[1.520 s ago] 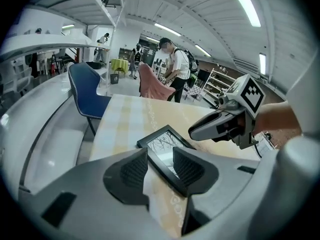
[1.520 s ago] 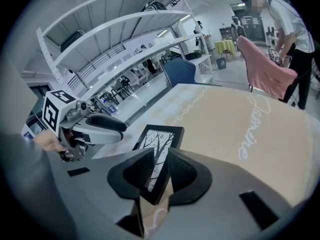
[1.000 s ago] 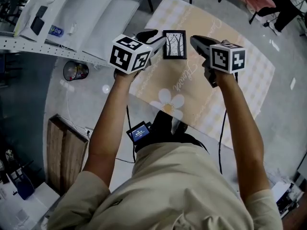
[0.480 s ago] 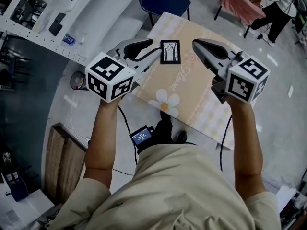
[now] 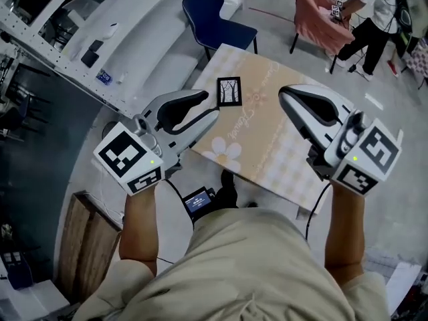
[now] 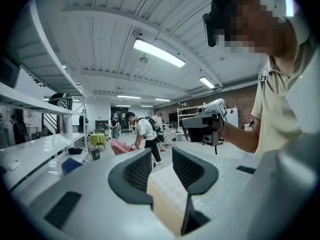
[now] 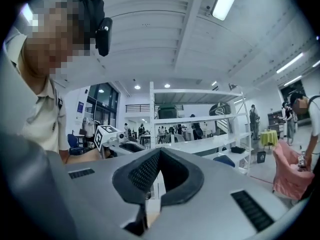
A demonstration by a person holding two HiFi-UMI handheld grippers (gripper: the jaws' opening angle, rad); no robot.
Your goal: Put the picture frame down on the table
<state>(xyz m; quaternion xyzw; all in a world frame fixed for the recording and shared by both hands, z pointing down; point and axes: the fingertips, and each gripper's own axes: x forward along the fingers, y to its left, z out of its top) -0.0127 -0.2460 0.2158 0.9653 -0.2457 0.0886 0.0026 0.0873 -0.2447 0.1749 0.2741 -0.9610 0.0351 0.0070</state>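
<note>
We see black rectangular picture frame [image 5: 229, 91] on beige surface [image 5: 281, 149]: likely light, brittle, edge-grip; left hand-held gripper [image 5: 210, 105] parted, right hand-held gripper [image 5: 285, 95] closed.

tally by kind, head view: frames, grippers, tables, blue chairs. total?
picture frame: 1, flat on the table
grippers: 2, left gripper with jaws apart, right gripper with jaws together, both empty
table: 1
blue chair: 1
total: 5
</note>
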